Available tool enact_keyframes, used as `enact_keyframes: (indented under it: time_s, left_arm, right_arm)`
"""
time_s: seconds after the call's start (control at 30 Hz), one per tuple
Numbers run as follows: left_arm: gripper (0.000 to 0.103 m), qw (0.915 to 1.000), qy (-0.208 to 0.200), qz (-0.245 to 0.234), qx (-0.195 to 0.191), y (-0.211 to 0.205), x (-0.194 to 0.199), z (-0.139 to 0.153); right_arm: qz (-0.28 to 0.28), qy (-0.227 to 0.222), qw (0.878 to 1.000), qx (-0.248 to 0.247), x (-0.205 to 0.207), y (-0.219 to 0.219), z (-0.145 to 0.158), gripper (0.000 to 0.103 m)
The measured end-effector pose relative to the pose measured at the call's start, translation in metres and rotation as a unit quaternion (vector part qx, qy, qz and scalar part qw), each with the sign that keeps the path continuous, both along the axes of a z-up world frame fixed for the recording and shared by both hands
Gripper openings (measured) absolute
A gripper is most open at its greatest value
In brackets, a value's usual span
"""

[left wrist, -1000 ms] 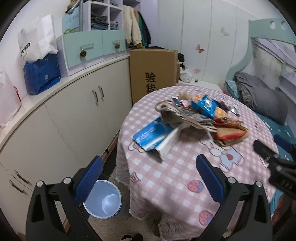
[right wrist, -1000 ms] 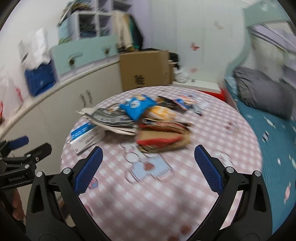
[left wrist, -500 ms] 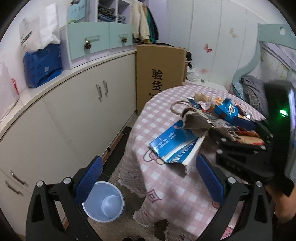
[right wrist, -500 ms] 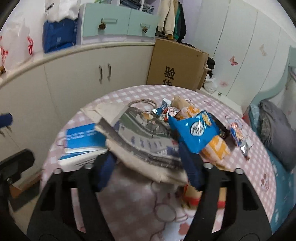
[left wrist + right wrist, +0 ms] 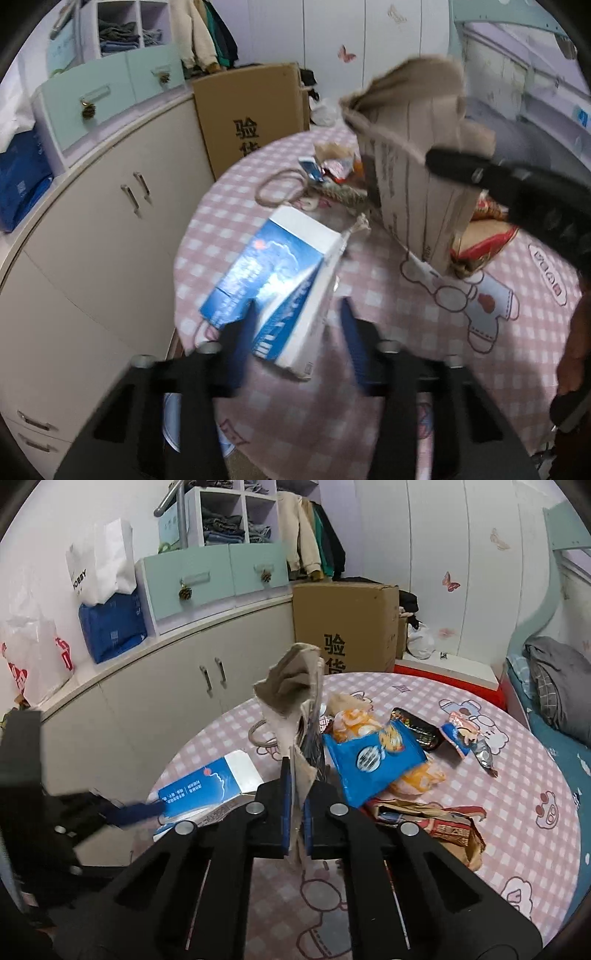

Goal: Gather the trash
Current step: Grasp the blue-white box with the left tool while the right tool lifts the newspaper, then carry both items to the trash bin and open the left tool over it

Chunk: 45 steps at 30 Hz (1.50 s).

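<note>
Pink checked tablecloth spreads under a litter of wrappers. My right gripper is clamped tight on the paper bag, lifted upright between its pads. My left gripper is closing with the blue-and-white carton between its jaws.

Round table (pink checked cloth), blue-and-white box, blue snack bag, scattered wrappers
</note>
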State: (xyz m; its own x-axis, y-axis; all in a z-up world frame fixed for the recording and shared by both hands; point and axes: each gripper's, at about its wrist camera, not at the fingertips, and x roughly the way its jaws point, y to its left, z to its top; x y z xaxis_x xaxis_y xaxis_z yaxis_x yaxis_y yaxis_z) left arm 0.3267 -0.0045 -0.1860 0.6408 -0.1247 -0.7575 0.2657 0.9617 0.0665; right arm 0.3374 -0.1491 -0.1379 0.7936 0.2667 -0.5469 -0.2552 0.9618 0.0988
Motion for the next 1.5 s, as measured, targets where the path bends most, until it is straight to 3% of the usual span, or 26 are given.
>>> enact_keyframes:
  time_s: [0.17,0.23,0.47,0.57,0.67,0.8,1.0,1.1,1.27,1.5]
  left_arm:
    - [0.015,0.9991,-0.018,0.013,-0.036,0.009,-0.004,0.01]
    - [0.014,0.9953,-0.022,0.025,-0.091,0.024,-0.008,0.02]
    - [0.012,0.9827,-0.051,0.047,-0.172,0.066,-0.034,0.049]
    - [0.012,0.9789,-0.051,0.056,-0.19,0.081,-0.043,0.052]
    - [0.012,0.9783,-0.057,0.079,-0.183,0.097,-0.053,0.052]
    - [0.012,0.9729,-0.051,0.129,-0.185,0.146,-0.065,0.046]
    - [0.012,0.9617,-0.017,0.213,-0.172,0.218,-0.073,0.009]
    - [0.012,0.9535,0.015,0.249,-0.169,0.248,-0.067,-0.023]
    - [0.012,0.9417,0.073,0.28,-0.171,0.278,-0.05,-0.08]
    - [0.014,0.9221,0.13,0.313,-0.186,0.306,-0.013,-0.146]
  right_arm:
    - [0.0,-0.006,1.0,0.014,-0.01,-0.001,0.007,0.004]
    - [0.003,-0.011,1.0,0.025,-0.016,-0.002,0.014,0.004]
    - [0.026,-0.026,0.998,0.049,-0.036,0.014,0.04,0.004]
    - [0.043,-0.025,0.997,0.054,-0.043,0.032,0.043,0.004]
    - [0.066,-0.018,0.996,0.06,-0.047,0.054,0.043,0.004]
    - [0.11,0.001,0.992,0.064,-0.049,0.097,0.037,0.004]
    - [0.179,0.042,0.981,0.07,-0.046,0.172,0.013,0.004]
    - [0.204,0.08,0.974,0.064,-0.037,0.213,-0.015,0.004]
    - [0.21,0.139,0.967,0.029,-0.022,0.263,-0.076,0.004]
    - [0.186,0.189,0.964,-0.003,-0.005,0.287,-0.142,0.004]
